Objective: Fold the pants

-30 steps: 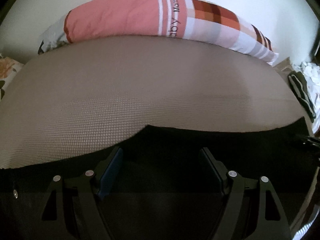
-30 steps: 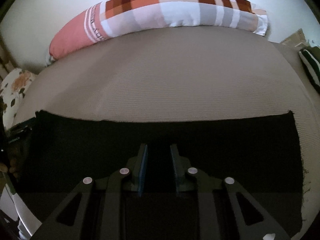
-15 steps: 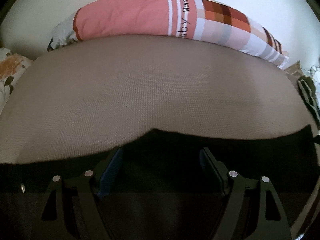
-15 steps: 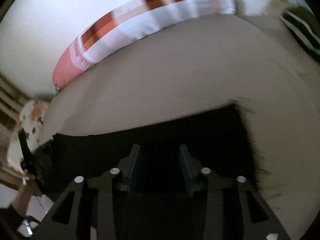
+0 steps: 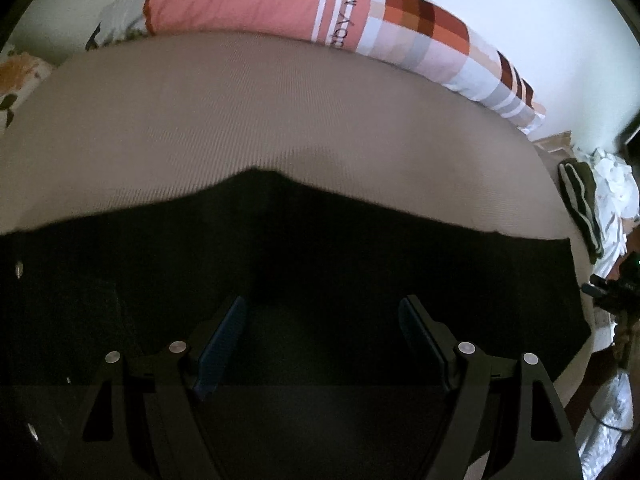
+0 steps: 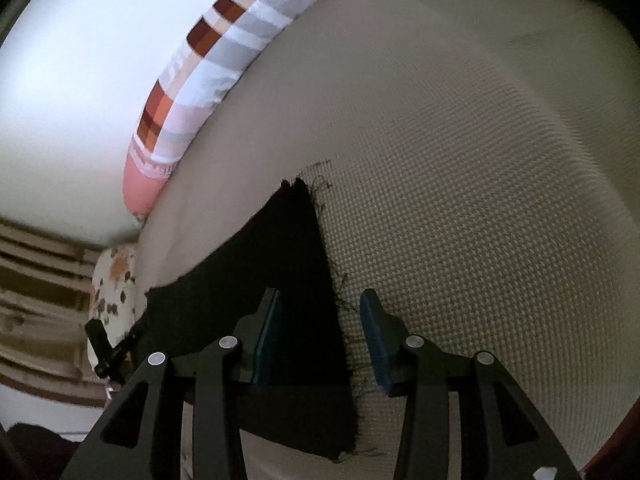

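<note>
Black pants (image 5: 320, 240) lie flat on a beige woven bed surface (image 5: 240, 120). My left gripper (image 5: 322, 300) hovers over the middle of the dark cloth, open wide, with nothing pinched between its blue pads. In the right wrist view the pants (image 6: 280, 248) end in a frayed edge with loose threads. My right gripper (image 6: 320, 294) straddles that edge with its jaws apart. Its left finger is over the cloth, its right finger over the bare beige surface (image 6: 460, 200), and the pads do not press on the fabric.
A long pink and checked pillow (image 5: 260, 4) lies along the white wall at the far side, also seen in the right wrist view (image 6: 208, 68). A dark green striped garment (image 5: 580, 192) and white cloth (image 5: 616, 184) lie at the right edge of the bed.
My right gripper has swung right along the pants to their frayed edge, rolled, and its jaws have widened. My left gripper has shifted a little over the cloth and stays open.
</note>
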`<action>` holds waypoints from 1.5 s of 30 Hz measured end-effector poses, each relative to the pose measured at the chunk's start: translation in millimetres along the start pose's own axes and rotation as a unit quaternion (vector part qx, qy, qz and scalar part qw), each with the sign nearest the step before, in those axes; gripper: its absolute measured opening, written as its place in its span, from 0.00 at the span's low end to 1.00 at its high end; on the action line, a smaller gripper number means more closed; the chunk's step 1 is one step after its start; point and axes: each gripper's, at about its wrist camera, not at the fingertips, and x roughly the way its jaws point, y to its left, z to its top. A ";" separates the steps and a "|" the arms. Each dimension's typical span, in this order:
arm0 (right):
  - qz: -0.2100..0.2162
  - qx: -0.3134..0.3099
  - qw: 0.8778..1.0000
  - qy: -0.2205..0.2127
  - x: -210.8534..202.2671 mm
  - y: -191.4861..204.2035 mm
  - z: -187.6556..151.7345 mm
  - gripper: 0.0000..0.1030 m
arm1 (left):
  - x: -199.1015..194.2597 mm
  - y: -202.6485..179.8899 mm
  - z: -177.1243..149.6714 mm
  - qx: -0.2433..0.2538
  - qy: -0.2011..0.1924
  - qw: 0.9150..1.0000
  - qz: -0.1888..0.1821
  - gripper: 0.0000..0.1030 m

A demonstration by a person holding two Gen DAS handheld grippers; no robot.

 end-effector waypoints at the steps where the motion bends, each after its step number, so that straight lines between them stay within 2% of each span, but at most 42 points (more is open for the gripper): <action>1: 0.005 -0.007 1.000 0.010 4.2 0.1 1.0 0.38 | -0.5 0.2 -2.0 -0.003 0.001 1.000 0.002 0.77; 6: 0.026 -0.032 0.999 0.029 26.0 8.1 3.3 0.28 | -1.9 2.5 -12.2 -0.012 0.004 1.000 0.016 0.77; 10: 0.029 -0.032 0.999 0.027 46.6 19.7 5.9 0.09 | 0.4 -0.2 -19.5 0.011 -0.001 0.999 0.034 0.77; 16: -0.016 -0.041 0.999 -0.001 39.0 43.6 -3.4 0.07 | 7.5 -11.8 -27.0 0.070 -0.019 0.995 0.072 0.77; 21: 0.003 -0.040 0.999 -0.024 19.5 90.1 -19.5 0.07 | -0.8 -5.8 -27.6 0.059 -0.032 0.996 0.053 0.77; 28: 0.032 -0.062 0.997 -0.025 26.0 185.5 -45.4 0.07 | -41.0 12.2 -37.3 0.056 -0.091 0.993 0.042 0.77; 32: 0.041 -0.073 0.996 -0.008 60.8 241.9 -58.7 0.07 | -62.7 33.8 -45.3 0.046 -0.113 0.992 0.040 0.77; 35: 0.027 -0.105 0.994 0.002 95.1 281.2 -66.2 0.07 | -74.4 48.9 -53.2 0.035 -0.124 0.991 0.035 0.77; 45: 0.015 -0.181 0.981 0.062 211.5 358.3 -103.4 0.07 | -103.1 78.9 -68.6 0.026 -0.151 0.988 0.020 0.77</action>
